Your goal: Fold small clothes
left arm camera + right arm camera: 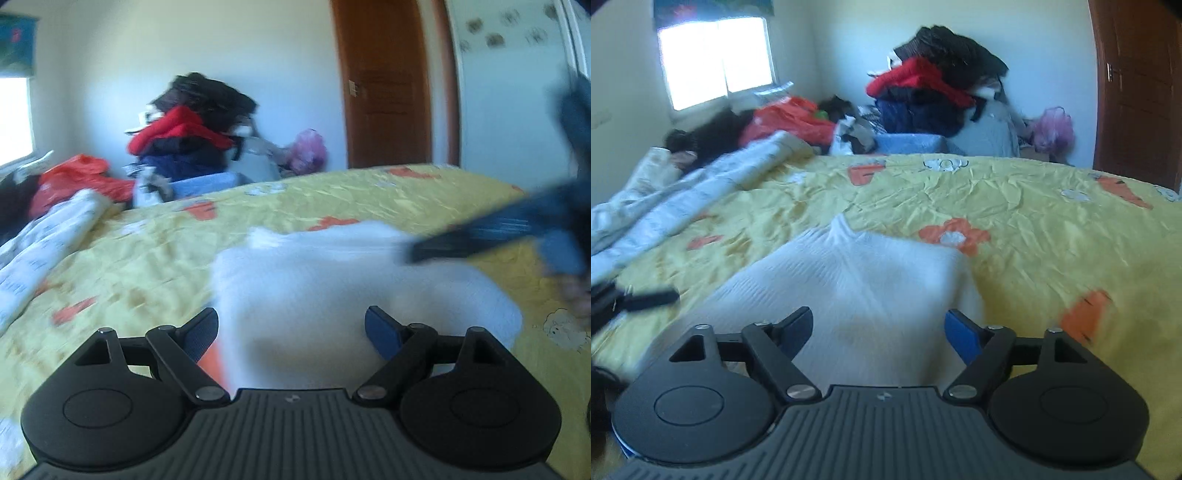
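- My left gripper point(290, 328) sat nearest in its own view, jaws spread wide, nothing between the pads; the white knit garment point(354, 280) lay right in front of and partly under it.
- My right gripper point(879, 328) was likewise released, jaws wide apart, hovering over the near edge of the same white garment point(857, 280), gripping nothing.
- The garment lay on the yellow bedsheet point(1052, 206), already looking like a compact, roughly rectangular bundle with one small peak sticking up at its far edge.
- Judged step: between grasps – either a fold just laid down or an edge about to be picked; can't tell which from blurry frames.
- The right gripper point(480, 240) showed in the left view as a dark blur over the garment's right side; whether it touched the cloth, couldn't tell.
- Next move probably needed both jaws lowered onto the garment's near edge, closing on the cloth only, not the sheet below, then lifting it over toward the far edge.
- Left of the garment, a rumpled white quilt point(683, 199) lay along the sheet.
- Beyond the garment, past the bed's far edge, a heap of clothes point(934, 92) stood against the wall.
- Right of the garment, farthest back, a brown door point(384, 85).
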Tool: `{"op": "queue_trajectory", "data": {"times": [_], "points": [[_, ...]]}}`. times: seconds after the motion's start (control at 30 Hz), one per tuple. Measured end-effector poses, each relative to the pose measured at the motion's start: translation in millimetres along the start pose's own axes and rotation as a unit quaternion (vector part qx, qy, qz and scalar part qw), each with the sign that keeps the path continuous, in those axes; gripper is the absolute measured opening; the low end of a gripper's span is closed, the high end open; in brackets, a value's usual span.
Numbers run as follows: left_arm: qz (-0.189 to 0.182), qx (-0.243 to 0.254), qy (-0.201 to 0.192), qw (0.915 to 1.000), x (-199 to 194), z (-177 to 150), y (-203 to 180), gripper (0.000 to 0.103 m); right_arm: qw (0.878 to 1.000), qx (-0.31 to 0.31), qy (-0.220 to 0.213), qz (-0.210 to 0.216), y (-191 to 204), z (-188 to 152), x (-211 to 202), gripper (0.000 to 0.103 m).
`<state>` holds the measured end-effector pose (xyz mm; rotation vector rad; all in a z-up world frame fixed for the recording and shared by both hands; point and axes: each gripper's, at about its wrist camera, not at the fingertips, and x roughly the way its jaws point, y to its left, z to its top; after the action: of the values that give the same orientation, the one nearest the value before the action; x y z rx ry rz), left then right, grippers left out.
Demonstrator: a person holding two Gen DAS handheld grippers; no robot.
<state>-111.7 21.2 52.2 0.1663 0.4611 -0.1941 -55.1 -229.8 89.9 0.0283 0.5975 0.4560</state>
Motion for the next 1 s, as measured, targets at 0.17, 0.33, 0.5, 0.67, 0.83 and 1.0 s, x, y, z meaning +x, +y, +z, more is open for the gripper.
{"op": "queue_trajectory", "data": {"times": [0.17, 0.33, 0.5, 0.67, 0.83, 1.0], "points": [[0.093, 0.044, -0.008, 0.9947, -37, -14, 62, 0.094, 0.999, 0.035, 0.011, -0.027, -34, -33, -66, 0.084], [0.235, 0.047, -0.011, 0.9709, -44, 24, 137, 0.093, 0.997, 0.065, -0.03, -0.031, -39, -42, -108, 0.091], [0.143, -0.06, -0.079, 0.9847, -71, 40, 111, 0.093, 0.996, 0.076, -0.011, -0.042, -20, -58, -94, 0.095], [0.037, -0.029, -0.045, 0.9978, -56, -11, 6, 0.094, 0.99, 0.089, 0.065, -0.084, -3, -73, -63, 0.096], [0.013, -0.02, 0.012, 0.9996, -33, -47, -36, 0.094, 0.985, 0.081, 0.093, -0.117, 11, -83, -45, 0.097], [0.023, -0.063, 0.068, 0.9954, -12, -55, -29, 0.095, 0.986, 0.06, 0.086, -0.129, 23, -91, -31, 0.098]]}}
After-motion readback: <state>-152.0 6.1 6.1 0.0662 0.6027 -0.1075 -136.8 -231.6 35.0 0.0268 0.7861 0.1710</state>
